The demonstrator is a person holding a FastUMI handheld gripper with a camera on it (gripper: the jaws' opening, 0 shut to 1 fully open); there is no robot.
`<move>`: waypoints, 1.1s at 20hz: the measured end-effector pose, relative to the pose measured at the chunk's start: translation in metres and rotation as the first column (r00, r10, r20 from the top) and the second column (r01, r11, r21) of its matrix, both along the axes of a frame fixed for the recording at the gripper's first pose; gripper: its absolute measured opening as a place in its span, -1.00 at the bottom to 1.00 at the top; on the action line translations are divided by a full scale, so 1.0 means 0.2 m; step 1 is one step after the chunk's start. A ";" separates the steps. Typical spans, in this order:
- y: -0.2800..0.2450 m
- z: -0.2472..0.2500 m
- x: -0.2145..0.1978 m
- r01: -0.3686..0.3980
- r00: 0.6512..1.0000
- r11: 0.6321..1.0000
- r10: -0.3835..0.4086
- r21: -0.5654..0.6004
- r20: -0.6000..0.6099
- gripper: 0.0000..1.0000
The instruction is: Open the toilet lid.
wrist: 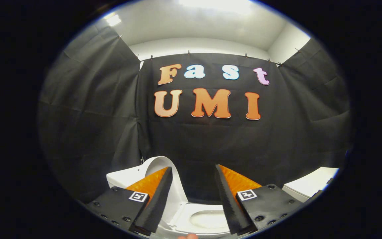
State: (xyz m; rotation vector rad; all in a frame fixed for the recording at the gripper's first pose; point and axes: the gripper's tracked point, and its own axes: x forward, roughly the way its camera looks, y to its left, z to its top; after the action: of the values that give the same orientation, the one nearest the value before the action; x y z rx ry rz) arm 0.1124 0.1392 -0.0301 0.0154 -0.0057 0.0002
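Observation:
A white toilet sits low, just under and beyond my fingers. Its lid [175, 186] stands raised on edge behind the left finger, leaning back toward the white tank [123, 178]. The seat [187, 212] and the open bowl [209, 219] lie between the two fingers. My gripper [193, 167] hangs above the bowl, open, with a wide gap and nothing between the fingers. Neither finger touches the lid. The left finger hides the lid's lower left part.
Black cloth walls close the booth in on the left, the back and the right. A white flat-topped object [312, 184] stands to the right of the toilet, beyond the right finger. A person's fingertip [188, 236] shows just below the bowl's front rim.

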 end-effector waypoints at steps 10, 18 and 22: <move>-0.38 0.12 -0.04 0.052 0.998 0.998 -0.054 0.043 0.034 0.96; -0.50 0.07 -0.08 0.091 0.996 0.992 -0.092 0.092 0.006 0.96; -0.52 0.05 -0.10 0.113 0.994 0.988 -0.113 0.103 -0.009 0.96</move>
State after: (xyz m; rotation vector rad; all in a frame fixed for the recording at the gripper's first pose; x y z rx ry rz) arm 0.0926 0.0346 -0.0199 0.1185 -0.0037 -0.1139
